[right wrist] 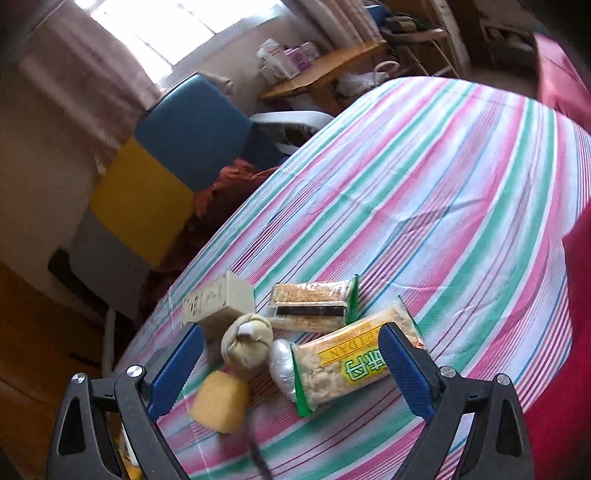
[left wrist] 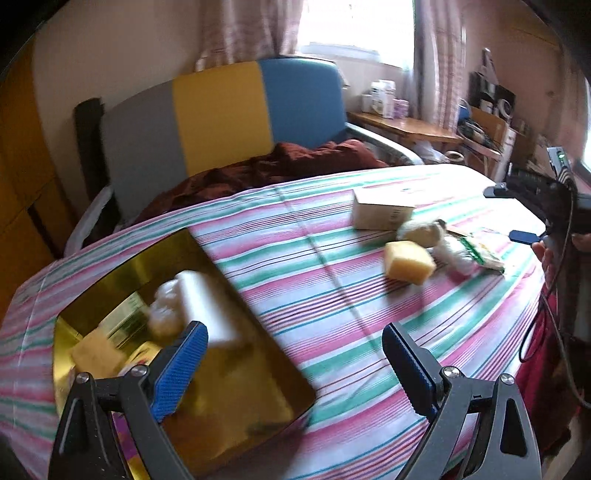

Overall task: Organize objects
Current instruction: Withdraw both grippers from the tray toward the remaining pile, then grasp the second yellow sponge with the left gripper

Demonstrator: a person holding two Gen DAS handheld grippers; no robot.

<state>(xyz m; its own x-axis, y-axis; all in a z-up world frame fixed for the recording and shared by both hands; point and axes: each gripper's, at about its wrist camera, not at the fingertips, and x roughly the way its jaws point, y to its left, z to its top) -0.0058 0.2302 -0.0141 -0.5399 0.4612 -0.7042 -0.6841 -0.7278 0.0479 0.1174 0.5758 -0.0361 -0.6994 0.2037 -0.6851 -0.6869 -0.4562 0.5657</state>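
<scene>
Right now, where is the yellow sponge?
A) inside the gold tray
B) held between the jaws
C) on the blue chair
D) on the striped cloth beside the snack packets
D: the sponge lies on the striped cloth next to the snack packets, outside the gold tray, with both sets of jaws open and empty.

Bright window (left wrist: 354,26) glare (blown out), motion blur, fisheye-bent edges

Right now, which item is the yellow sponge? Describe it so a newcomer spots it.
On the striped tablecloth, find the loose pile of items near the right gripper. The yellow sponge lies at the pile's near edge, beside a beige cloth ball. It alone is a plain yellow block without wrapper or print.
</scene>
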